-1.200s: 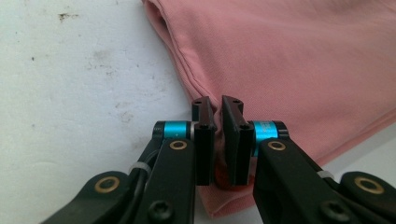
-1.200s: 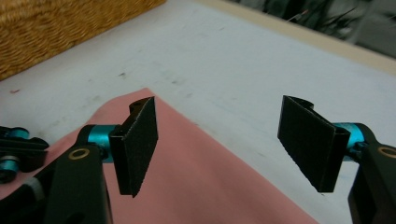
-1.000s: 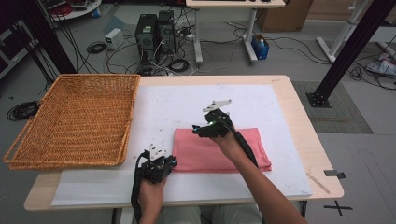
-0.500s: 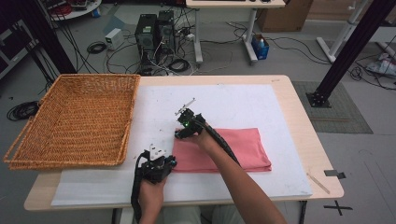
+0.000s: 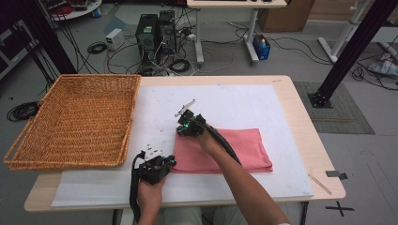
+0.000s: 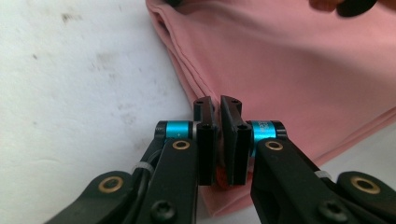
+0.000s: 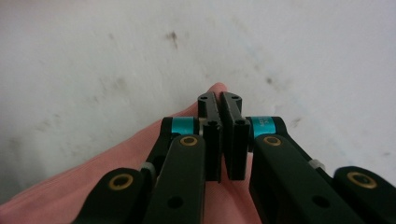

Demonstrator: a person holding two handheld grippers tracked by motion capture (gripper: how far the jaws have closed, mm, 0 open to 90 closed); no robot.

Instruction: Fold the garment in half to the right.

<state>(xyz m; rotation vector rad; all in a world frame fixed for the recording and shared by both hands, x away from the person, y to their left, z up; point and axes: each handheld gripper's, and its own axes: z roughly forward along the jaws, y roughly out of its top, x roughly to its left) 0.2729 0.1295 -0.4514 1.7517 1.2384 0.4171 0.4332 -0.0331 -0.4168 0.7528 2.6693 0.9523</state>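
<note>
Now | left tool [image 6: 218,140], right tool [image 7: 221,140] | both clamped on pink cloth [image 5: 244,150]

Cloth [image 5: 225,151] on mat [image 5: 234,101], basket [image 5: 70,119] left.
My left hand-held gripper [image 5: 165,165] at cloth's near-left corner, right hand-held gripper [image 5: 182,132] at far-left.

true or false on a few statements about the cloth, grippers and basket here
1. The left gripper is shut on the pink cloth. True.
2. The right gripper hangs open above the cloth. False: it is shut on a cloth corner.
3. The cloth lies in the basket. False: it lies folded on the white mat; nothing lies in the basket.
4. The basket sits left of the cloth in the high view. True.
</note>
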